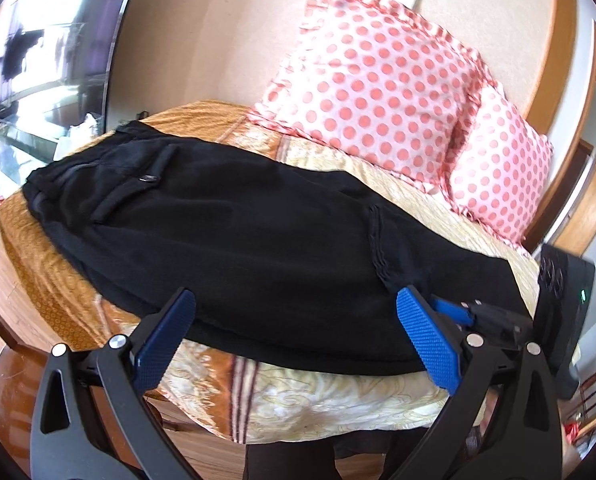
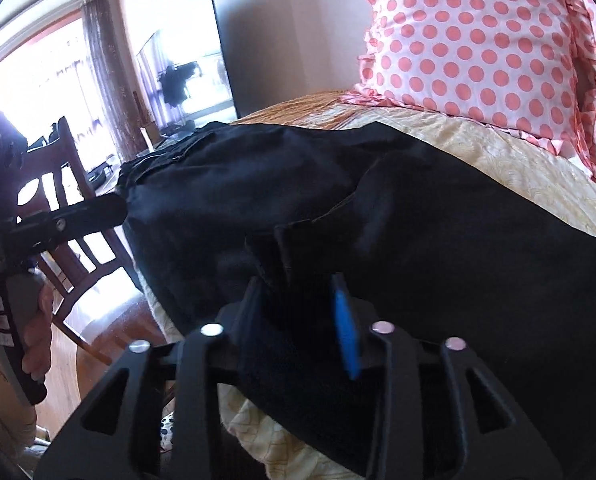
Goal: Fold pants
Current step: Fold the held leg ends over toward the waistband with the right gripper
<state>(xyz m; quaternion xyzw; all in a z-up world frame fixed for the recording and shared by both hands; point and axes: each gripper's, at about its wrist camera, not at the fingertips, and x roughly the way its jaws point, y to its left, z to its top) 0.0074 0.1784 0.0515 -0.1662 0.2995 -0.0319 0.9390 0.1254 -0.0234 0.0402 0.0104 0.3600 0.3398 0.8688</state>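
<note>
Ahead of the left gripper (image 1: pixel 294 328) bare bedspread (image 1: pixel 50 280) lies open to its left, the polka-dot pillows (image 1: pixel 381 92) block beyond, and a wooden chair (image 2: pixel 74 216) crowds its side

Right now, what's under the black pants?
The black pants lie on a gold patterned bedspread, visible around their edges. Whatever lies beneath the covered middle cannot be seen.

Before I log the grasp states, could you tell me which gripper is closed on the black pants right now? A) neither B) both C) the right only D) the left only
C: the right gripper pinches a bunch of the black pants between its fingers, while the left gripper stands wide open above the fabric's near edge.
</note>
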